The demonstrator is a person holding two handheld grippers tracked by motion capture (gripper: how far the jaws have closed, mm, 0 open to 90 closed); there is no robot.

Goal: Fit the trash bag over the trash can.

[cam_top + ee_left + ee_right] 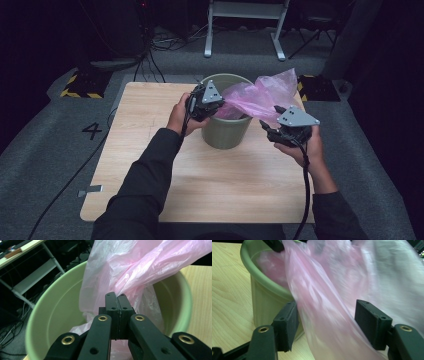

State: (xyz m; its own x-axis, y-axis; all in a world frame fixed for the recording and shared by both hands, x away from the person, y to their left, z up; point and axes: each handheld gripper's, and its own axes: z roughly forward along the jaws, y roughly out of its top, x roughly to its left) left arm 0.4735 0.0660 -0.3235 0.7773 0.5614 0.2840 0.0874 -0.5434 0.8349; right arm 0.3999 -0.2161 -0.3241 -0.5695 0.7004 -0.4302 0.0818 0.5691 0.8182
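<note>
A pale green bin stands at the middle back of the wooden table. A thin pink plastic bag hangs partly inside it and billows out over its right rim. My left gripper is at the bin's left rim, shut on the pink bag's edge; in the left gripper view its jaws meet over the bin with the bag at their tips. My right gripper is to the right of the bin, open, with the bag loose between its jaws.
The table's front half is bare wood. Grey floor surrounds the table, with cables, a white frame behind and yellow-black striped blocks at the back corners. The bin's wall is close to the right gripper's left jaw.
</note>
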